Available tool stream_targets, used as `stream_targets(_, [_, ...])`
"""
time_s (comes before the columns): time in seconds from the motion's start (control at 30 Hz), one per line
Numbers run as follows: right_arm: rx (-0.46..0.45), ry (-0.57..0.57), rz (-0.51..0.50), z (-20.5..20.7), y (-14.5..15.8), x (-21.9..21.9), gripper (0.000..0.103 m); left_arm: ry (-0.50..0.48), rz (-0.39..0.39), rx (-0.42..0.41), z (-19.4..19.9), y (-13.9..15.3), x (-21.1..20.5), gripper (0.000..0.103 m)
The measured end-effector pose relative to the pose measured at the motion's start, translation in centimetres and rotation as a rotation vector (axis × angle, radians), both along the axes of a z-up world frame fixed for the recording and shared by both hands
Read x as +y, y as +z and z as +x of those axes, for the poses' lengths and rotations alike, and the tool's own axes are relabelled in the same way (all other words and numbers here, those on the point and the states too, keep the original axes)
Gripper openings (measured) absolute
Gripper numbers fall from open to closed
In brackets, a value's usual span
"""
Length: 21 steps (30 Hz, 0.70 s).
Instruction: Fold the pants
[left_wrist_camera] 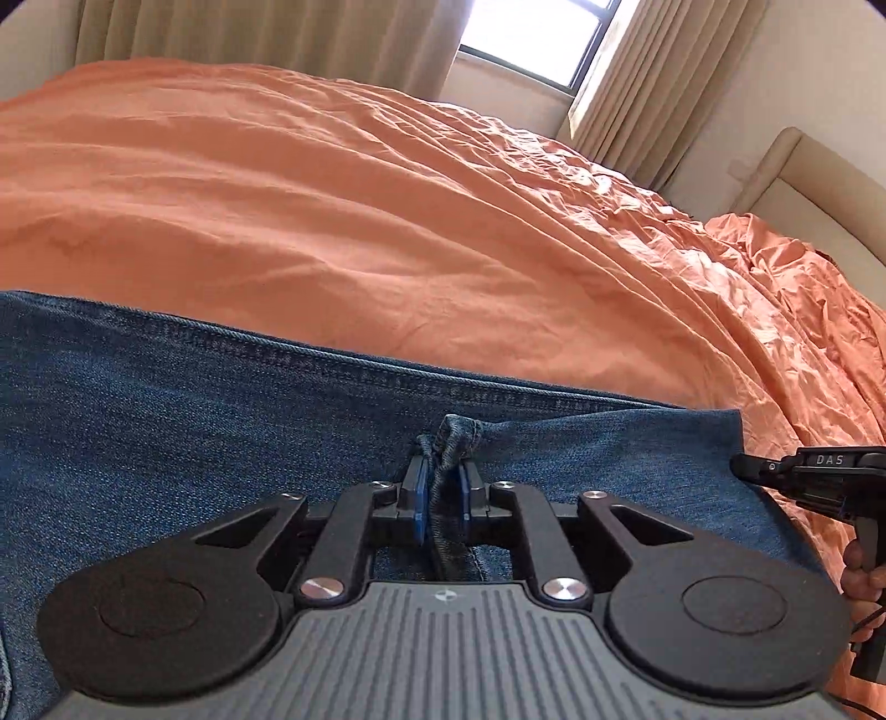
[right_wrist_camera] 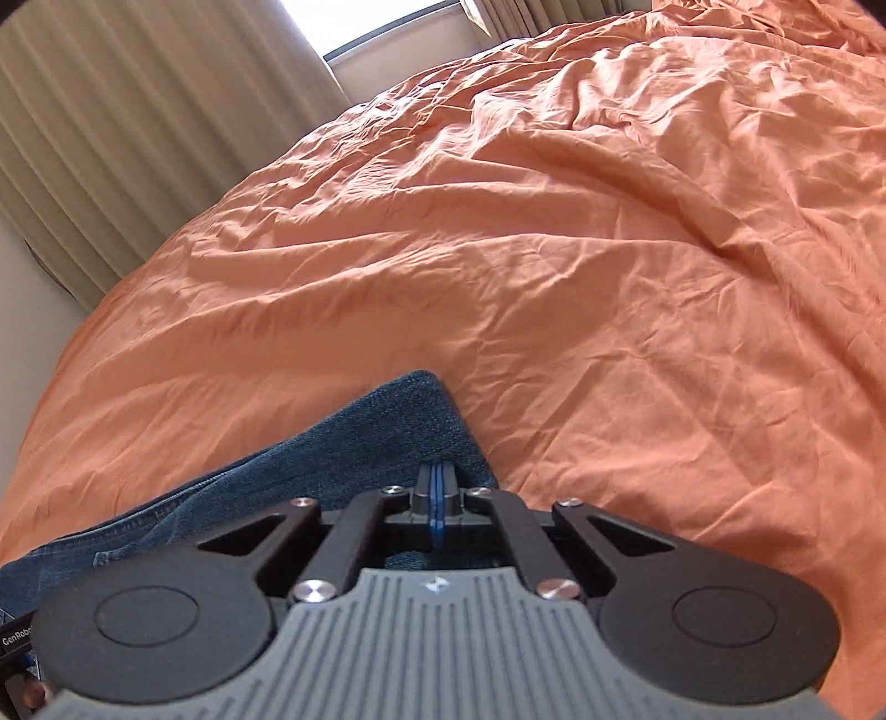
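Blue denim jeans [left_wrist_camera: 166, 399] lie flat on the near edge of the bed, filling the 6 to 9 o'clock part of the left wrist view; the seamed edge runs from 9 toward 3 o'clock. In the right wrist view a jeans corner [right_wrist_camera: 410, 426] pokes out at 6 o'clock onto the sheet.

Left gripper [left_wrist_camera: 443, 493] is pinching a bunched fold of denim, pads pressed on it, a tuft sticking out above the jaws. Right gripper [right_wrist_camera: 437, 498] is clenched tight, blue pads meeting; it sits over the corner, but whether any cloth is caught between the pads is not clear. It also shows at 3 o'clock in the left wrist view, with a hand on its handle.

Step in hand, as I read it: secure both grips before lifting to fold. To do it well, confirm the right one actually has fabric, lift both ends level, keep the edge taut, lay edge on edge.

Around: wrinkled orange sheet [right_wrist_camera: 554, 249] everywhere, bunched up [left_wrist_camera: 786, 249] at 3 o'clock; beige curtains [right_wrist_camera: 111, 138], window [left_wrist_camera: 531, 39], cream headboard [left_wrist_camera: 803, 183]. Nothing blocks the fold; the sheet wrinkles could drag.
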State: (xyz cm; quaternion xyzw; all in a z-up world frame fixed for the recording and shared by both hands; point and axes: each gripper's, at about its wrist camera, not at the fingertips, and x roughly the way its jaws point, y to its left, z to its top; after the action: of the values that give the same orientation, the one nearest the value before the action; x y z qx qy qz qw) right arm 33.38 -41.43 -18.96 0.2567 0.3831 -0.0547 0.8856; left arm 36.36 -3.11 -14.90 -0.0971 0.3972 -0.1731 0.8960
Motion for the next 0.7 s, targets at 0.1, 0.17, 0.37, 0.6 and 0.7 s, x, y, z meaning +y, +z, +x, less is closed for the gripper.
stream_targets(0.1, [-0.013, 0.01, 0.028, -1.4, 1.7, 0.0, 0.0, 0.025, 0.005, 0.027, -0.6, 1.3, 0.1, 0.024])
stream_targets(0.17, [-0.032, 0.046, 0.018, -2.9, 3.3, 0.3, 0.0, 0.025, 0.023, -0.018, -2.4, 2.7, 0.0, 0.024])
stream_targets(0.37, [0.003, 0.12, -0.046, -7.8, 6.1, 0.7, 0.0, -0.022, 0.075, -0.089, -8.2, 5.9, -1.0, 0.024])
stream_targets(0.6, [0.064, 0.146, -0.076, -12.1, 5.4, 1.1, 0.0, -0.055, 0.147, -0.071, -11.6, 5.0, -3.1, 0.018])
stream_targets(0.7, [0.13, 0.169, -0.09, -12.2, 3.5, 1.3, 0.0, -0.037, 0.171, -0.03, -11.5, 3.6, -3.3, 0.015])
